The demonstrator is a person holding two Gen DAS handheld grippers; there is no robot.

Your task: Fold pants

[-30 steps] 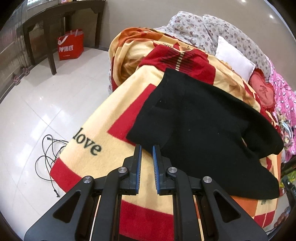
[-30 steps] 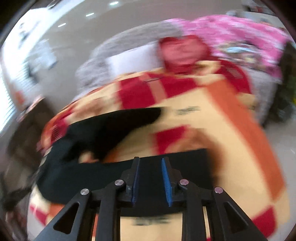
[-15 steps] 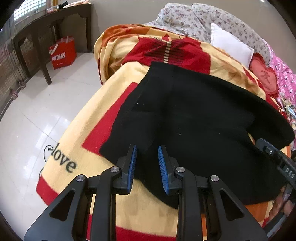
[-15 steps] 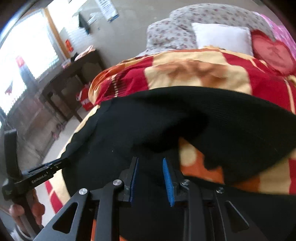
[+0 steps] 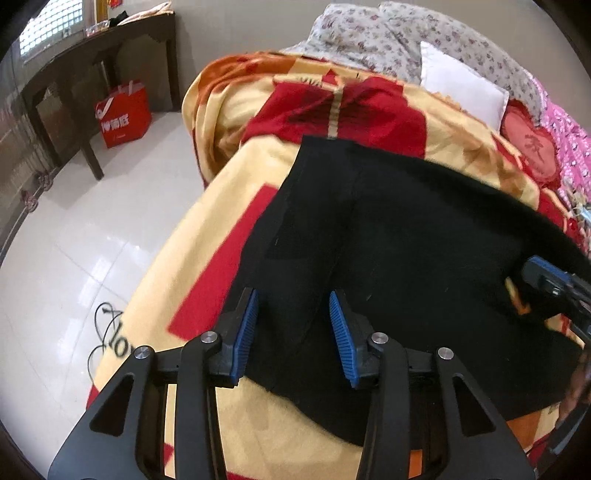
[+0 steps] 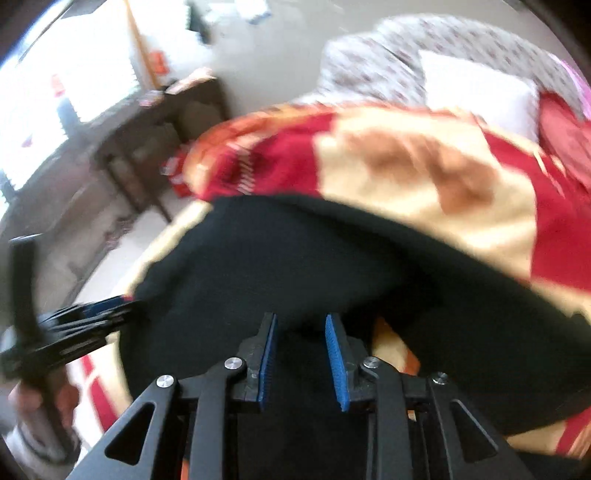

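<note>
Black pants [image 5: 399, 236] lie spread on a yellow and red blanket [image 5: 207, 258] on the bed. My left gripper [image 5: 293, 314] is open, its blue pads over the near left edge of the pants. My right gripper [image 6: 300, 338] is open over the black fabric [image 6: 295, 258], near a bend where blanket shows through. The right gripper also shows at the right edge of the left wrist view [image 5: 557, 291]. The left gripper also shows at the left of the blurred right wrist view [image 6: 74, 325].
A white pillow [image 5: 461, 88] and a floral cover [image 5: 399, 33] lie at the head of the bed. A dark wooden table [image 5: 99, 55] and a red bag [image 5: 123, 112] stand on the white tiled floor. A black cable [image 5: 103, 332] lies by the bed.
My left gripper opened wider and moved forward onto the pants' near edge. My right gripper swung left over the pants and stays open.
</note>
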